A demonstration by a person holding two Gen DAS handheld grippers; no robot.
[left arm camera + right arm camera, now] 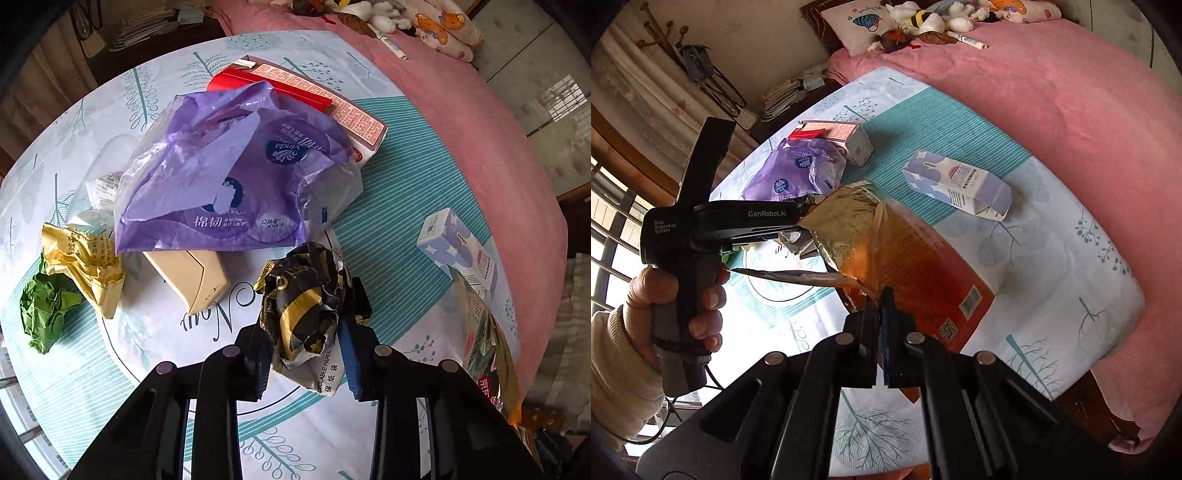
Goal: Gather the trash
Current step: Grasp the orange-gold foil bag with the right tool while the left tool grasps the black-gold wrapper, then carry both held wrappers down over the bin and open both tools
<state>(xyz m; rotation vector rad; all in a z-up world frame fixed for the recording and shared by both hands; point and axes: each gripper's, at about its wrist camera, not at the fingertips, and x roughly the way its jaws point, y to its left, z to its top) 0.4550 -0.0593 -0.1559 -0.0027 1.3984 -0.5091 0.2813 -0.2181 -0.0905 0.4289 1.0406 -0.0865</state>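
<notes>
A crumpled black-and-gold paper wad (299,295) sits between the fingers of my left gripper (308,317), whose pads press on both of its sides just above the patterned tablecloth (388,229). My right gripper (884,301) is shut on the edge of an orange bag with a gold foil lining (886,236), holding it tilted with its mouth toward the left gripper (750,221). In the left wrist view the same orange bag (487,350) shows at the right edge. A hand (701,295) grips the left gripper's handle.
On the cloth lie a purple tissue wrapper (221,177), a red-and-white box (332,107), a beige box (192,277), yellow crumpled paper (85,266), green crumpled paper (44,310) and a blue-white carton (956,184). A pink bed (1089,110) borders the table.
</notes>
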